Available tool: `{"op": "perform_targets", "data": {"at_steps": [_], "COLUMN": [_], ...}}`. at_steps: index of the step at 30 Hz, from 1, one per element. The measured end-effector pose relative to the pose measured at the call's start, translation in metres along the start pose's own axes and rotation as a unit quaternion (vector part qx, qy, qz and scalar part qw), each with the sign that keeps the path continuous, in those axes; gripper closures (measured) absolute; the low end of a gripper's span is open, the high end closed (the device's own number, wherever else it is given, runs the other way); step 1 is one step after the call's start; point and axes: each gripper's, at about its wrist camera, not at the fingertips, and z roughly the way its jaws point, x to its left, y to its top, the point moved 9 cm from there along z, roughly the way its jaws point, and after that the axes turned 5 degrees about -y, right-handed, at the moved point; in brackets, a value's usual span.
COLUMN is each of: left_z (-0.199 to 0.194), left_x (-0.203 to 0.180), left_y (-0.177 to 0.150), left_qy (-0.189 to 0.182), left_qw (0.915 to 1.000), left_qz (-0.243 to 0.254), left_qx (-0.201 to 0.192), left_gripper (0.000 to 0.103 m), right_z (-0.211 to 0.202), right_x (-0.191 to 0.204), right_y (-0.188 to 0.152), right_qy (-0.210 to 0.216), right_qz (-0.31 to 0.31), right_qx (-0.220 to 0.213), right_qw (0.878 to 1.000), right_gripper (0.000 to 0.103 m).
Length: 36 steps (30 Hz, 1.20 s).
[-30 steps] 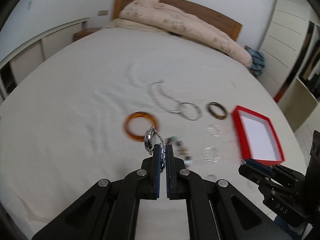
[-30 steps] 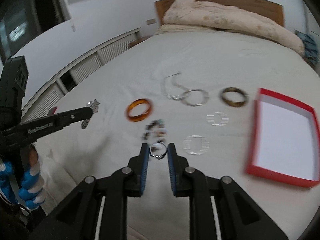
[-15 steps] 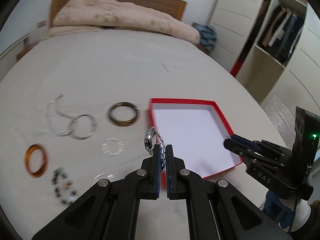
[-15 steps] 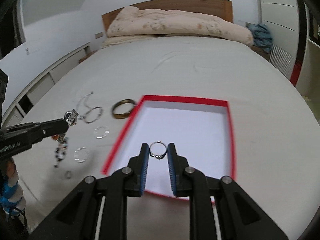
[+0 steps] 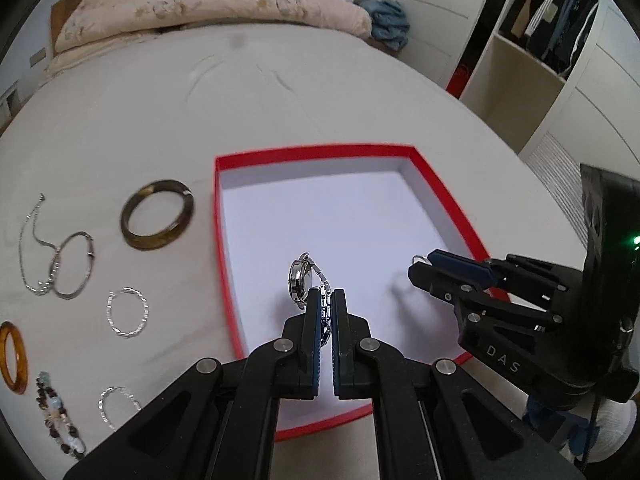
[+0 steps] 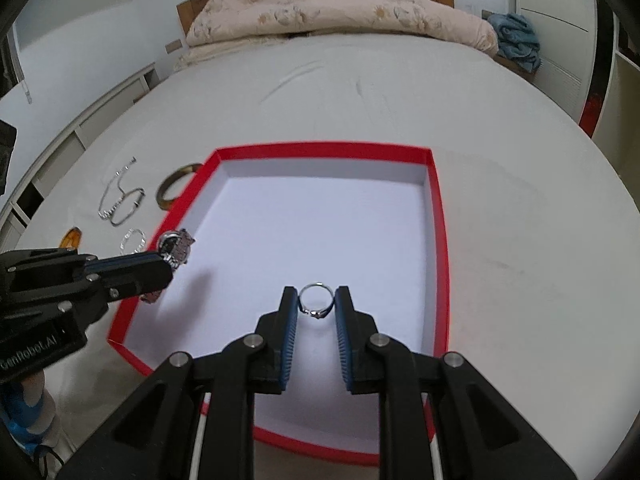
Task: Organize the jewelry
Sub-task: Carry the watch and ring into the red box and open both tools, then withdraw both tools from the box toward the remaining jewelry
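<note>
A red box with a white floor lies open on the bed; it shows again as the red box in the right wrist view. My left gripper is shut on a silver watch by its band and hangs over the box's near left part. My right gripper is shut on a thin silver ring above the box floor. From the left wrist view the right gripper sits over the box's right side. The left gripper with the watch is over the left rim.
On the white sheet left of the box lie a dark brown bangle, a silver chain with a bangle, two silver link bracelets, an amber bangle and a beaded bracelet. A quilt and shelves stand beyond.
Both grippers have swung right from above the loose jewelry to above the red box and come lower, still holding the watch and the ring.
</note>
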Motion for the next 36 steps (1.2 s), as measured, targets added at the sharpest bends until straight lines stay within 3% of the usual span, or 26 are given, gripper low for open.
{"op": "perform_targets", "data": {"at_steps": [14,17,21,30,36], "left_z": [0.023,0.016,-0.004,-0.084,-0.147], "left_x": [0.014,0.017,0.015,0.014,0.035], "left_y": [-0.025,-0.025,-0.02,-0.012,-0.026], "left_qy": [0.007,0.006,0.007,0.031,0.069], "left_qw": [0.9989,0.999,0.9995,0.9987,0.9949], "left_qz": [-0.016,-0.022,-0.021,-0.017,-0.035], "left_qx": [0.043,0.039,0.022,-0.036,-0.065], "left_gripper": [0.098,0.092,0.082,0.081,0.081], "right_z": [0.015,0.01,-0.009,-0.083,-0.143], "right_x": [0.003,0.003,0.001,0.009,0.044], "right_y": [-0.02,-0.02,-0.015,-0.004,-0.014], "right_qy": [-0.028,-0.031,-0.036,-0.041,-0.01], "right_qz": [-0.046,-0.046,-0.039,-0.023,-0.023], "right_qx": [0.042,0.044,0.032,-0.016,-0.046], "right_qw": [0.998,0.997,0.998,0.999,0.999], "right_gripper": [0.084,0.083,0.074,0.073,0.073]}}
